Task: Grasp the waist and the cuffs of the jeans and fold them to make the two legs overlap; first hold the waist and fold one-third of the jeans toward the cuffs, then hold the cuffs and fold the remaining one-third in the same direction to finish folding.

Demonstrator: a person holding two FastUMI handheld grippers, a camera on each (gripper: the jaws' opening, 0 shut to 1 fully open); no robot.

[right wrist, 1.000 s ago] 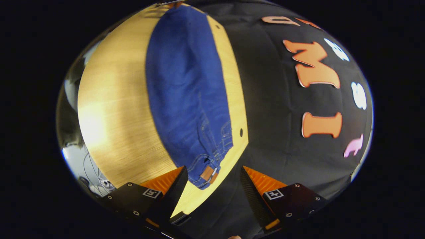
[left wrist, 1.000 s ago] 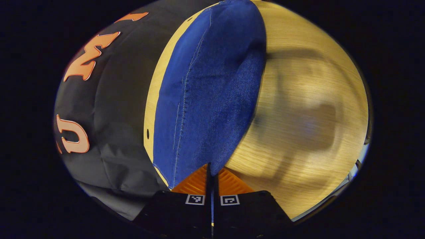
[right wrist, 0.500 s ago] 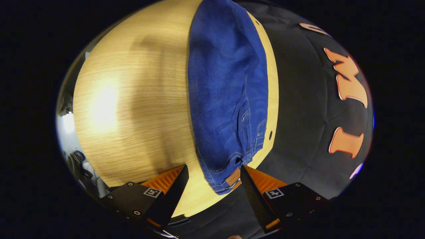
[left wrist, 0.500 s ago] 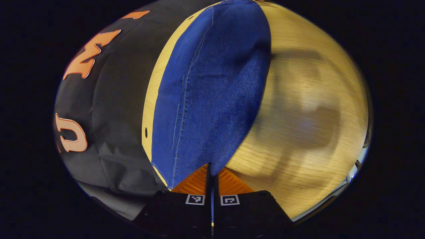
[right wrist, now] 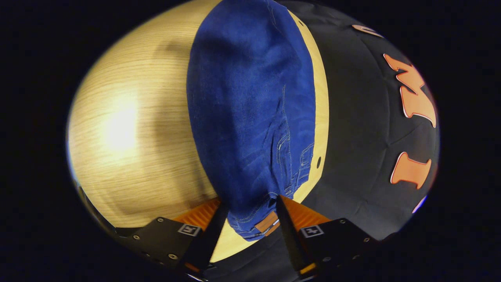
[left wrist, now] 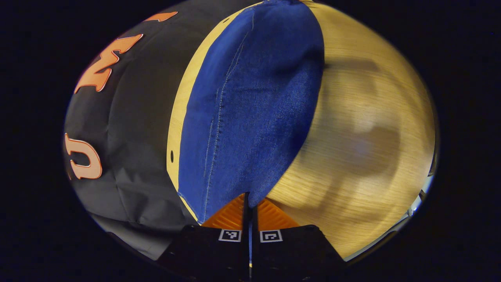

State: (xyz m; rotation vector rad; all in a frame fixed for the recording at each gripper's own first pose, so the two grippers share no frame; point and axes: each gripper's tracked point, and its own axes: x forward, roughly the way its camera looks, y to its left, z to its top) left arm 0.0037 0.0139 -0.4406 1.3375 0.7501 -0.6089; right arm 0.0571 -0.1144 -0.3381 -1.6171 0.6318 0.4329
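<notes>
In the left gripper view, the left hand-held gripper (left wrist: 249, 203) is clamped on the cuff end of the jeans (left wrist: 250, 109), whose long axis runs straight away from it along the far edge of the tabletop (left wrist: 364, 129); the pinched hem itself is hidden between the fingers. In the right gripper view, the right hand-held gripper (right wrist: 250, 219) stands apart astride the waist (right wrist: 258, 223), the fingers flanking the denim without pressing, and the waistband's outer edge is cut off behind the right finger.

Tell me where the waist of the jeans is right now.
In the right gripper view, the waist lies near the table's far edge beside the black cloth wall, between the right gripper's open fingers.
</notes>
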